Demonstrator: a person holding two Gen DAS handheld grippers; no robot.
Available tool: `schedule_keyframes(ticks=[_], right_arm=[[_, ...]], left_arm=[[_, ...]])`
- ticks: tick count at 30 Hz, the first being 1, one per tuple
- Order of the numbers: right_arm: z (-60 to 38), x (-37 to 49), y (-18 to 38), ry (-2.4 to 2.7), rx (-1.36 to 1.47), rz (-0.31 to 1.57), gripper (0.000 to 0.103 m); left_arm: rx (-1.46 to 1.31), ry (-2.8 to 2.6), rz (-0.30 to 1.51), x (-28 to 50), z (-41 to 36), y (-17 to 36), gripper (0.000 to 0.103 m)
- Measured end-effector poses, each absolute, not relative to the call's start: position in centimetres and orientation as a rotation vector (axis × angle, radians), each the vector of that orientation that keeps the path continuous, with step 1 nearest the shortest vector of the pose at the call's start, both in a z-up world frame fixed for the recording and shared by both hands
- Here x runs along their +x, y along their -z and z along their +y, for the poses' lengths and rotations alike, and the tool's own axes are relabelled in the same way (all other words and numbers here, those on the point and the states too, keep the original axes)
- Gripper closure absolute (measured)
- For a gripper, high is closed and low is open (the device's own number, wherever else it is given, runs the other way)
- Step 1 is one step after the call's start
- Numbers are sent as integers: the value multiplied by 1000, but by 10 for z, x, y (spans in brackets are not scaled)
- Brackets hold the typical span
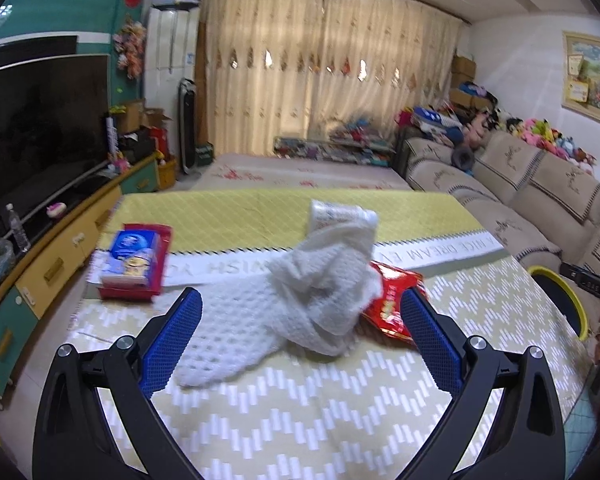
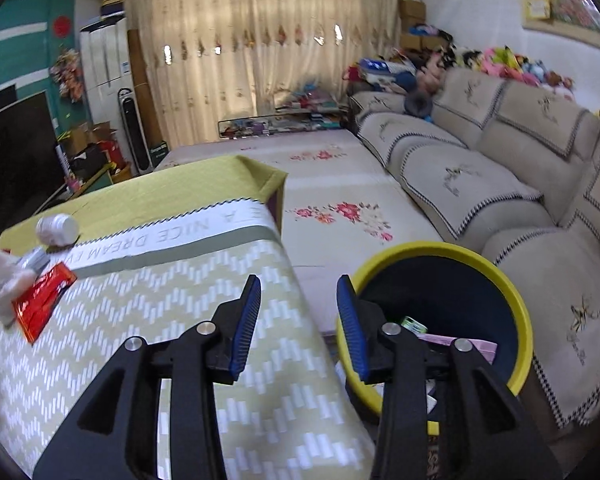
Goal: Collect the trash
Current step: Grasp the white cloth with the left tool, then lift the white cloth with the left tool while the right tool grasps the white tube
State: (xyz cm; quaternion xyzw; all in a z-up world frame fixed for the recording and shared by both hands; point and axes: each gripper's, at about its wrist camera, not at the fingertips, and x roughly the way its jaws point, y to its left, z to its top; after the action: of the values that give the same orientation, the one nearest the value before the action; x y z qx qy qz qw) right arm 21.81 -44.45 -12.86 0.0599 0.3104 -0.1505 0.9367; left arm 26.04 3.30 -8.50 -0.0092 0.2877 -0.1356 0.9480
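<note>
Trash first: left wrist view, the white cloth [image 1: 284, 312] lies on the table [image 1: 340, 420] between the spread left gripper [image 1: 300, 312], long axis running near-left to far-right, red wrapper [image 1: 392, 304] touching it. Right wrist view: right gripper [image 2: 298, 292] part-spread, empty, tilted down beside the yellow-rimmed bin [image 2: 516, 292].

We work with two matching tools. Our left gripper [image 1: 302, 312] has glossy black plastic arms with triangular cut-outs, round silver screws at each pivot, and blue fingers [image 1: 430, 334] with a fine ribbed, mesh-like grip surface. Our right gripper [image 2: 299, 300] has the same black linkage, silver screws and blue ribbed pads [image 2: 350, 328] edged in black.
</note>
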Motion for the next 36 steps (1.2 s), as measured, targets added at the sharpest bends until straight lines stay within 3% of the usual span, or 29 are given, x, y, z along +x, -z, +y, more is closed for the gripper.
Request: schedule_keyframes(ticks=[4, 14, 16, 18, 19, 21, 36], right_arm=[[-443, 221, 132, 281, 128, 642, 65], [-443, 219, 133, 273, 128, 636, 63], [-443, 218, 133, 271, 129, 637, 63], [-444, 218, 134, 268, 134, 638, 63], [-444, 218, 134, 267, 138, 637, 63], [-445, 218, 134, 267, 142, 637, 63], [-447, 218, 136, 263, 163, 641, 63]], left_arm=[[28, 313, 657, 273, 11, 88, 24], [96, 297, 748, 323, -24, 100, 46], [121, 291, 754, 329, -28, 102, 60], [141, 284, 767, 333, -31, 102, 85], [146, 283, 769, 334, -33, 101, 91], [161, 284, 762, 333, -36, 95, 95], [86, 389, 710, 300, -29, -7, 96]])
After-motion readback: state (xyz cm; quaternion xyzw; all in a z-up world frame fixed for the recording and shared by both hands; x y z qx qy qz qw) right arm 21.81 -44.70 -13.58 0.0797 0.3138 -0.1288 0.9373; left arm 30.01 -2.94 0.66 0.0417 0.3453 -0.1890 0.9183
